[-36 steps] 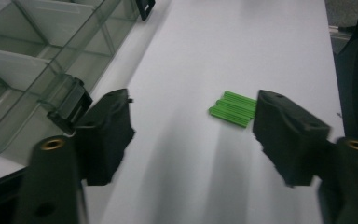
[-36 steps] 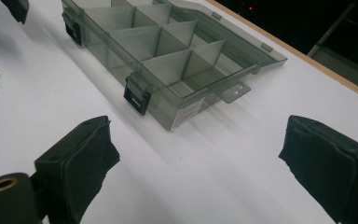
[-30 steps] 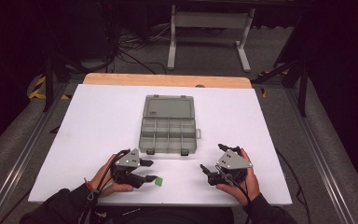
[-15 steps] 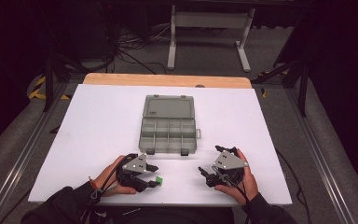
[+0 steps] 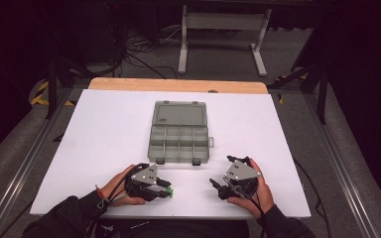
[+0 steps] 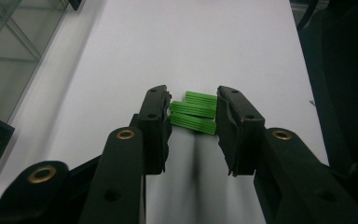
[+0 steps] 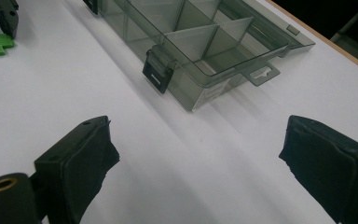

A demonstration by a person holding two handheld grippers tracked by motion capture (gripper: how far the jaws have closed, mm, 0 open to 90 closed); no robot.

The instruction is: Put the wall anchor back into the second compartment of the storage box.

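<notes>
My left gripper (image 6: 193, 123) is black, the ribbed piece (image 6: 194, 112) bright green, the table (image 5: 109, 129) white, the box (image 5: 178, 139) transparent grey.

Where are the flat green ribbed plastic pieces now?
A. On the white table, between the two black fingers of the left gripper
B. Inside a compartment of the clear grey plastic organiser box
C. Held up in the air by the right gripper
A: in the left gripper view the flat green ribbed plastic pieces lie on the white table between the left gripper fingers.
</notes>
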